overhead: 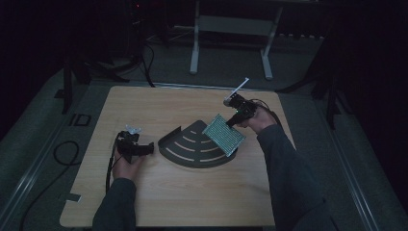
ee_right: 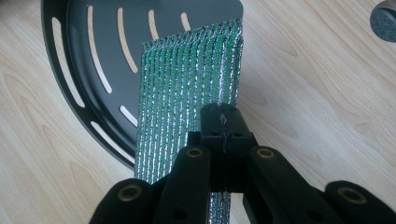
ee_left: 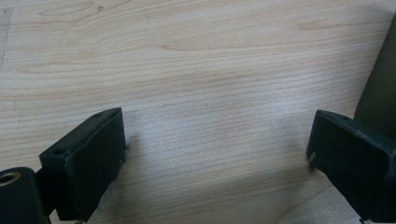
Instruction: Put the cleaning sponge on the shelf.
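A flat green and silver ribbed pad (overhead: 223, 132) hangs tilted over the right part of a black quarter-round slotted tray (overhead: 192, 147). My right gripper (overhead: 230, 122) is shut on the pad's near edge; in the right gripper view the two jaws meet on the pad (ee_right: 187, 79) with the tray (ee_right: 79, 56) behind it. My left gripper (overhead: 150, 148) rests low on the table just left of the tray, pointing toward it. In the left gripper view its jaws stand wide apart over bare wood, open, with nothing between the fingertips (ee_left: 88, 154).
The wooden table (overhead: 183, 197) has bare wood in front of and behind the tray. A cable (overhead: 111, 166) trails from the left gripper toward the near edge. A white table frame (overhead: 231, 38) stands on the floor beyond the far edge.
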Demonstrator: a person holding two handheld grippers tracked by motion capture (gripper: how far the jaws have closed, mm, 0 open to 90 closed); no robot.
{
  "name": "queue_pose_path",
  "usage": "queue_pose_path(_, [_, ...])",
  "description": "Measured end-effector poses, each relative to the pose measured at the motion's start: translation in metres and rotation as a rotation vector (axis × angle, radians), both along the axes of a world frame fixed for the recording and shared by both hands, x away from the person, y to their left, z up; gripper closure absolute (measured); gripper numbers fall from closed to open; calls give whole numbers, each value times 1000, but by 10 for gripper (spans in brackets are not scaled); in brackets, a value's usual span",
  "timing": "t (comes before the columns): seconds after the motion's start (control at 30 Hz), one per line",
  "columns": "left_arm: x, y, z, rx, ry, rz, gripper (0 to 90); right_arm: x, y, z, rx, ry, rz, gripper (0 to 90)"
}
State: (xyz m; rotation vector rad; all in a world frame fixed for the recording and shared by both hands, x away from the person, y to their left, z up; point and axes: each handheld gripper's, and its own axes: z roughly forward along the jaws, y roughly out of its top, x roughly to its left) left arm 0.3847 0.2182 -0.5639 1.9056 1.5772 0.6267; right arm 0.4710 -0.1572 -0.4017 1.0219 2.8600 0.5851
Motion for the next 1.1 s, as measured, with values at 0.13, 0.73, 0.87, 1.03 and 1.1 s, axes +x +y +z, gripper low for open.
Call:
queue_pose_path(0.13, [0,0,0,0,0,0,49,1,5,-2,3,-1,-4,897])
queue_pose_path(0.73, [0,0,0,1,1,-1,49,2,24,-25,-47,-19,-8,897])
queue_pose_path(0.87, [0,0,0,2,2,-2,50,1,27,-28,-56,-29,-8,896])
queue_pose_path(1.03, [0,0,0,2,2,-2,50,1,30,-33,-68,-31,-12,896])
queue_pose_path(1.1, [0,0,0,2,2,-2,50,1,30,-34,-71,-30,-13,896])
